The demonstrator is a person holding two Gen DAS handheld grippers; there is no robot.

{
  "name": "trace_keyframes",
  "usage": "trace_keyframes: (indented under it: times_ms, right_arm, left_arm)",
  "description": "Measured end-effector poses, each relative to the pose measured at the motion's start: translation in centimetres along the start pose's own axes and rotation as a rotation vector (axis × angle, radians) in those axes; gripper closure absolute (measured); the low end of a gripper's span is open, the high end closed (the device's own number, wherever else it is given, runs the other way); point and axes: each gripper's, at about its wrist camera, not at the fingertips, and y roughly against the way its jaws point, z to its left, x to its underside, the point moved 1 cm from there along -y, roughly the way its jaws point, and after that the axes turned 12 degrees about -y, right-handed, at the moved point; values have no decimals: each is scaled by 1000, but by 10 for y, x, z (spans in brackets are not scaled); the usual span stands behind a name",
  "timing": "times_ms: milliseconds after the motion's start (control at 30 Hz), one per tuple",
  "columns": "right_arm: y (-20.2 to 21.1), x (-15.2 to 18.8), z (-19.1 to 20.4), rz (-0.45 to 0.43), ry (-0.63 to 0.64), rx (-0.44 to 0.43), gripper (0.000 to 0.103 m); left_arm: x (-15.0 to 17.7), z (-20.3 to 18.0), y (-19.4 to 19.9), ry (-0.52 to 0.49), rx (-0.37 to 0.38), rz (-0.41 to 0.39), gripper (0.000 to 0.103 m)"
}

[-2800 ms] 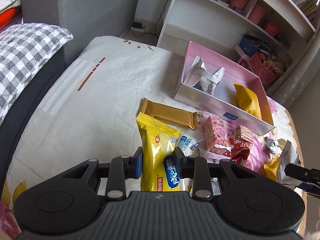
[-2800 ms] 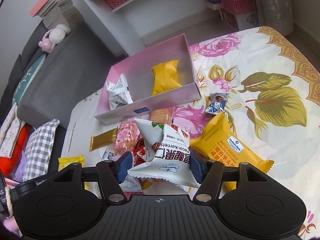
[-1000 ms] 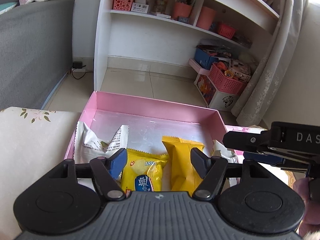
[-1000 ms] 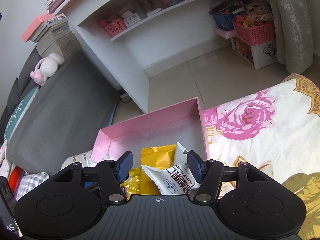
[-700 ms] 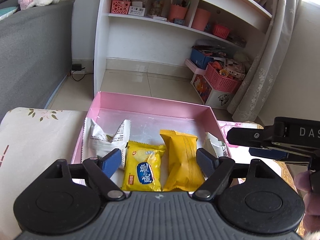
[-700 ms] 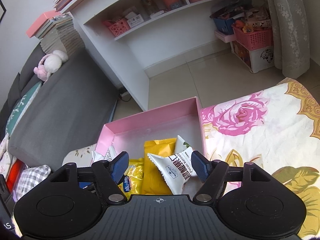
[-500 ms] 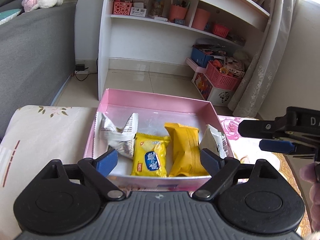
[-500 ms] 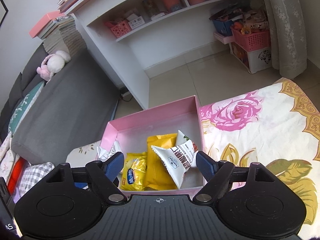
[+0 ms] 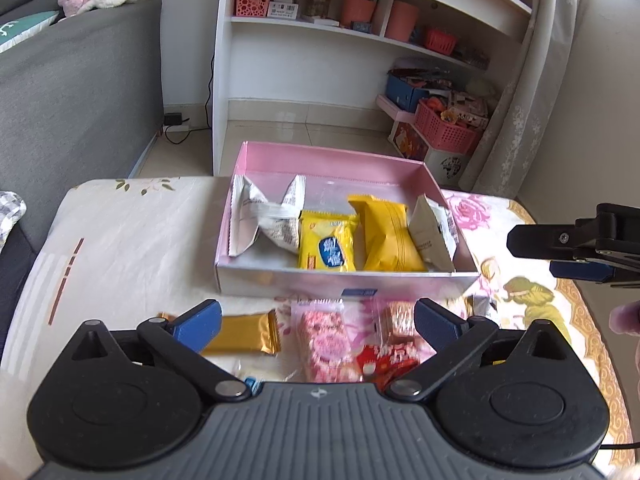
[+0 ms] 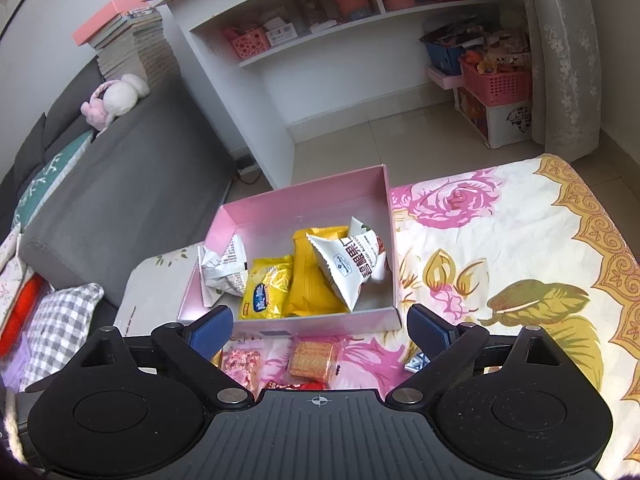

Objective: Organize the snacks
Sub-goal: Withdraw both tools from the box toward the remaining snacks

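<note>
Box (image 9: 348, 280) on the table, loose snacks before it.
You have four packets (image 9: 326, 246) side by side in the box; a wafer bar (image 9: 244, 334) lies front-left.

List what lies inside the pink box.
Pink box holds two white packets, a yellow-blue packet and a yellow packet; anything beneath them is covered.

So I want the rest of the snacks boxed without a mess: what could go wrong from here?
1. The white pecan packet leans tilted on the orange packet against the pink box wall; another drop there could tip it out.
2. The loose snacks, such as the gold bar and pink nougat packet, lie close together, so wide-open fingers might catch two.
3. The box sits near the cloth's far edge; a nudge could push it off.
</note>
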Motion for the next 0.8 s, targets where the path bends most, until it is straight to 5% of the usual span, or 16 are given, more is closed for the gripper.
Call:
trace_keyframes:
  times_ms: [333, 567, 800]
  right_arm:
    - [17, 37, 1, 0, 63, 37, 5]
    - [25, 64, -22, -40, 31, 49, 2]
    - [26, 84, -39, -89, 203, 133, 2]
  left_arm:
    - [33, 5, 14, 5, -7, 72, 0]
    - [56, 15, 22, 12, -17, 38, 0]
    - [80, 27, 22, -20, -26, 42, 0]
